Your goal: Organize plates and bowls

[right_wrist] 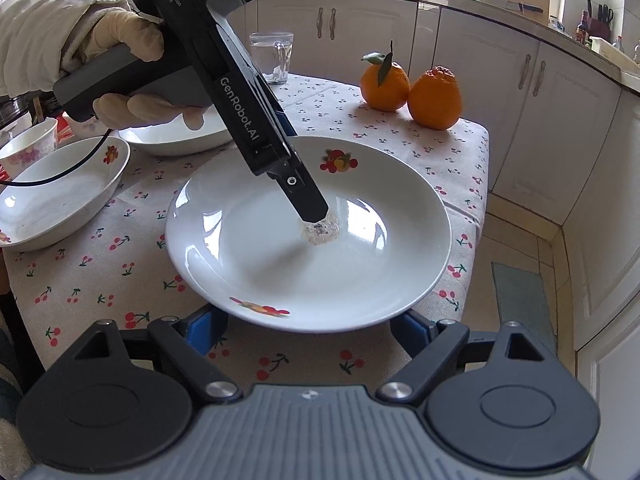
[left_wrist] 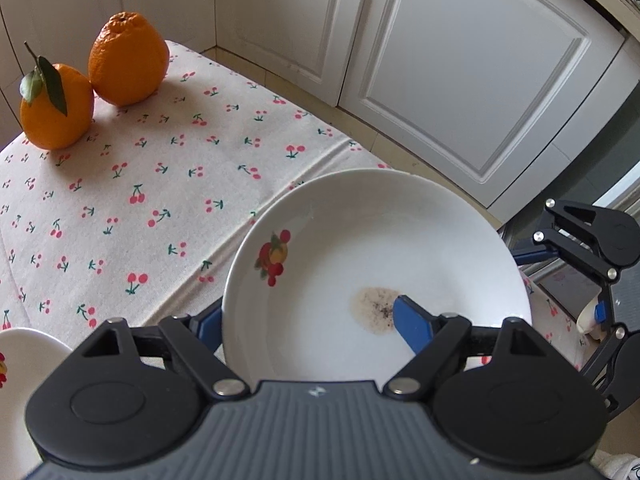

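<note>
A white plate [left_wrist: 380,240] [right_wrist: 320,276] with fruit decals and a brown stain [left_wrist: 374,308] [right_wrist: 320,234] in its middle sits over the cherry-print tablecloth. My left gripper [left_wrist: 306,316] [right_wrist: 314,216] is shut on the plate, with one blue finger [left_wrist: 412,326] on top by the stain and the other finger [left_wrist: 208,320] beneath. My right gripper [right_wrist: 308,330] [left_wrist: 560,284] stands open, its two blue fingers [right_wrist: 204,328] wide apart under the plate's near rim. Whether the rim rests on them I cannot tell.
Two oranges [right_wrist: 408,90] [left_wrist: 92,84] stand at the table's far corner. A white deep dish [right_wrist: 60,196] [left_wrist: 16,360], another dish [right_wrist: 176,136] behind the gloved hand [right_wrist: 132,44], a flowered cup [right_wrist: 28,148] and a glass [right_wrist: 274,56] are on the left. White cabinets [right_wrist: 520,120] face the table's edge.
</note>
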{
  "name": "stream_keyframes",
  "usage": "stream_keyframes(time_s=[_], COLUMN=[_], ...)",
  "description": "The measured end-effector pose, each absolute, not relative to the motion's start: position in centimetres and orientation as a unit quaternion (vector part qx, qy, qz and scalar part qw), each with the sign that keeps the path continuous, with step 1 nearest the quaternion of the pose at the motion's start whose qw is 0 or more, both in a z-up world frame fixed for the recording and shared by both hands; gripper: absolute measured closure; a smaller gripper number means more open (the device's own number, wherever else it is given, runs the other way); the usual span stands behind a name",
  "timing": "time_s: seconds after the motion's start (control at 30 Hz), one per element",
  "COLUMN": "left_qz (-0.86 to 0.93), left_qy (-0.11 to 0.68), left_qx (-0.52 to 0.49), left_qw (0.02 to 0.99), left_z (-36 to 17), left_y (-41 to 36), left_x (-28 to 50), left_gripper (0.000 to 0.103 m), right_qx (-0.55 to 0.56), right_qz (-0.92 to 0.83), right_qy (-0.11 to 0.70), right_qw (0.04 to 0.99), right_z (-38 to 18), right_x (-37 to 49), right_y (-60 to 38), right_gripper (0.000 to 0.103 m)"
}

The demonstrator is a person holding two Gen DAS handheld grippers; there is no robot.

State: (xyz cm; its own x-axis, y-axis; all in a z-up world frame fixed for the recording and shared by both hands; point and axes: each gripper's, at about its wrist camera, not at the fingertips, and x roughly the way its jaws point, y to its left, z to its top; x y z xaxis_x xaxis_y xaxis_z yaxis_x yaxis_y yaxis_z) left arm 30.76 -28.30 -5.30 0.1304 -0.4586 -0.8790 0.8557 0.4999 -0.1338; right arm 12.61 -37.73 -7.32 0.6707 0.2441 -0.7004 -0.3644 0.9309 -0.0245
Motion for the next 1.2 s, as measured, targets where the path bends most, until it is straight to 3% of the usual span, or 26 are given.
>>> stream_keyframes(time_s=[0.77, 0.97, 1.07, 1.2], left_qz=[-0.458, -0.462, -0.452, -0.446], left_qy=[0.465, 0.464, 0.451, 0.424], left_qx=[0.218, 0.22, 0.231, 0.23], left_qw=[0.726, 0.723, 0.734, 0.754], left_z=[-5.6, -5.7, -5.2, -2.9], left_y=[-28.7, -28.7, -27.9, -25.6], left_x=[30.2, 30.1, 29.6, 28.4], left_gripper=[0.018, 0.012, 0.01, 0.01], right_qx=[-0.073, -0.072, -0.068, -0.058], right_qz=[0.157, 0.156, 0.148, 0.136], right_qy=[0.374, 0.374, 0.365, 0.365], right_qw=[0.911, 0.911, 0.917, 0.919], right_z=[-7.2, -7.2, -6.6, -5.7], right_x=[12.5, 12.3, 11.8, 10.3], right_y=[-37.9, -38.0, -38.2, -38.4], right_gripper=[0.012, 0.011, 0.0, 0.0])
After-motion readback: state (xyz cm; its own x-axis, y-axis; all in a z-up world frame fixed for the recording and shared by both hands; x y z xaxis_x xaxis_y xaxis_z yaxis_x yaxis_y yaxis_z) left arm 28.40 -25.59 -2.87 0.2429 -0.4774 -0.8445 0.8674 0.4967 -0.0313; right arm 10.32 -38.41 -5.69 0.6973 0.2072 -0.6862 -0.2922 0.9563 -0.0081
